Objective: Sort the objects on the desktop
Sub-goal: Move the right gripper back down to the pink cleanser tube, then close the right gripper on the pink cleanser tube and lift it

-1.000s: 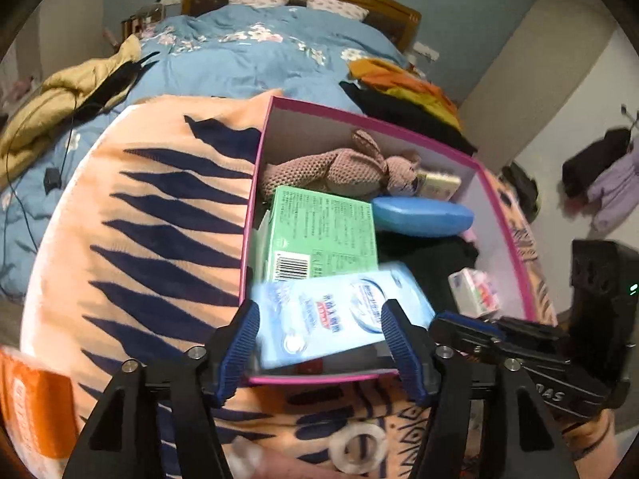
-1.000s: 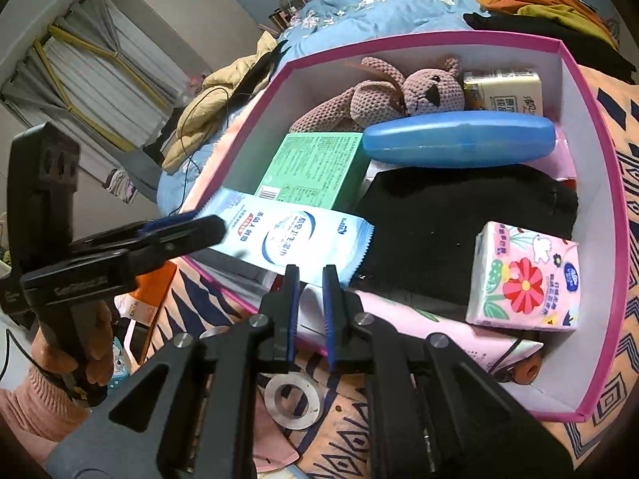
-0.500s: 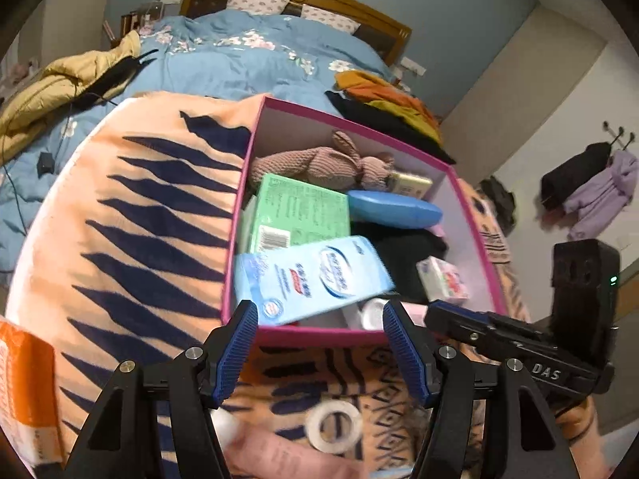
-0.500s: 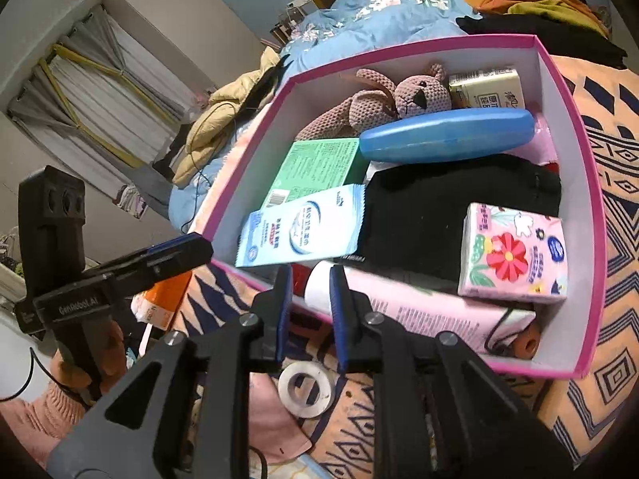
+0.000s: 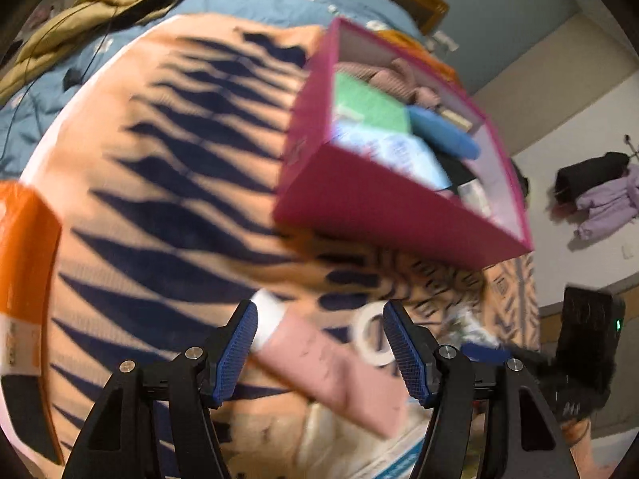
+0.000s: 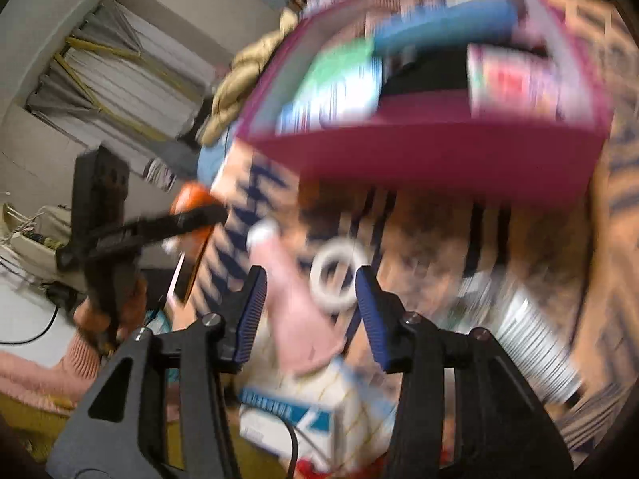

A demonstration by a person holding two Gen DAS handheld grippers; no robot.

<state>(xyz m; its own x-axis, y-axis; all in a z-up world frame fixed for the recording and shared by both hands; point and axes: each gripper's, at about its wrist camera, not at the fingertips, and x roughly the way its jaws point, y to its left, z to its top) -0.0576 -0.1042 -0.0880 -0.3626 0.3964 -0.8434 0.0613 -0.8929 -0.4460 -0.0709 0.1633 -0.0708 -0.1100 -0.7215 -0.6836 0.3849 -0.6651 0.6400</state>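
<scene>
Meanwhile, both grippers had dropped from the pink box (image 5: 383, 215) to the desk (image 5: 159, 207). Right gripper (image 6: 309, 303) fingers, formerly clenched, were spread; left gripper (image 5: 319, 351) likewise, framing pink tube (image 5: 331, 371) and tape ring (image 5: 373, 339).

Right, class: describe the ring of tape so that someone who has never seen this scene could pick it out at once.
Start at the pink box on the orange and navy patterned cloth. In front of its near wall lies the ring of tape, next to a pink tube with a white cap. It is the only round, white, hollow thing there.
</scene>
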